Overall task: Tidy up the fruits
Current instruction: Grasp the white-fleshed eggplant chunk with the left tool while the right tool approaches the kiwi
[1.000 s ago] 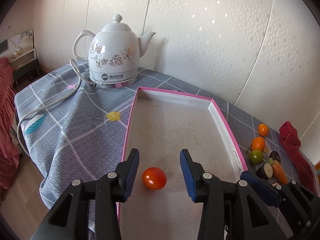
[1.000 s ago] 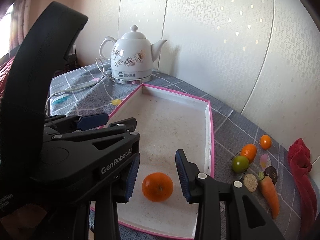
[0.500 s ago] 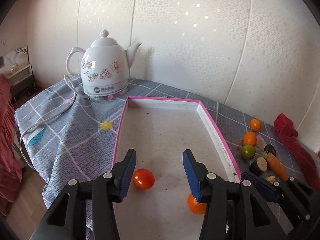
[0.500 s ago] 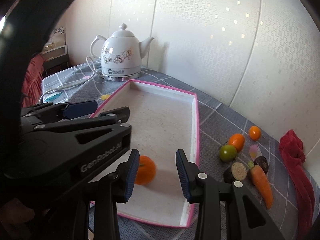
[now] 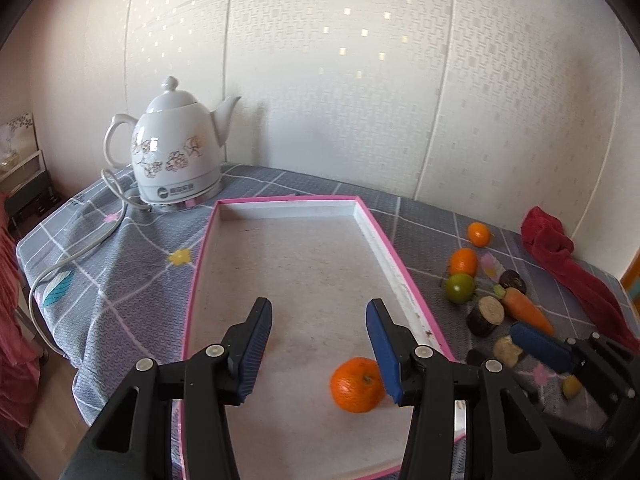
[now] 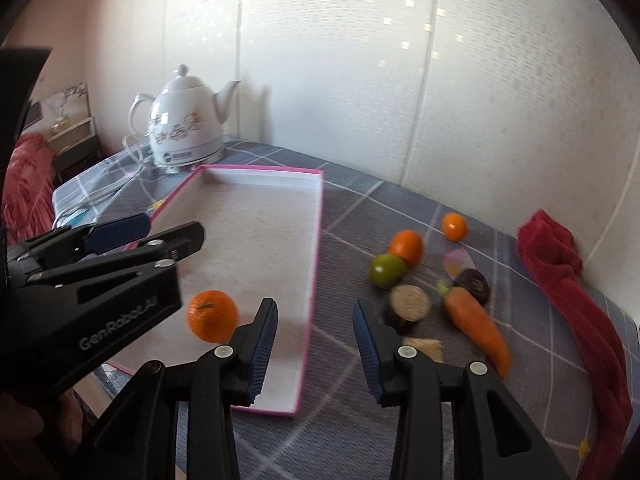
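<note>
The desk (image 5: pixel 120 280), under a grey checked cloth, carries a pink-rimmed tray (image 5: pixel 384 248) at centre and a white kettle (image 5: pixel 176 160) at 11 o'clock. A red cloth (image 6: pixel 560 264) lies at 3 o'clock. Loose produce sits between tray and cloth: a carrot (image 6: pixel 476 320) whose long axis runs from 11 to 5 o'clock, tip toward 5, plus a green fruit (image 6: pixel 386 270) and two small oranges (image 6: pixel 407 247). One orange (image 5: pixel 356 384) rests in the tray at 6 o'clock, stem up. The left gripper (image 5: pixel 320 344) and right gripper (image 6: pixel 314 340) both have their fingers released, holding nothing. The round orange could roll if the tray is nudged; blur suggests the right hand is moving fast and might knock the pile.
</note>
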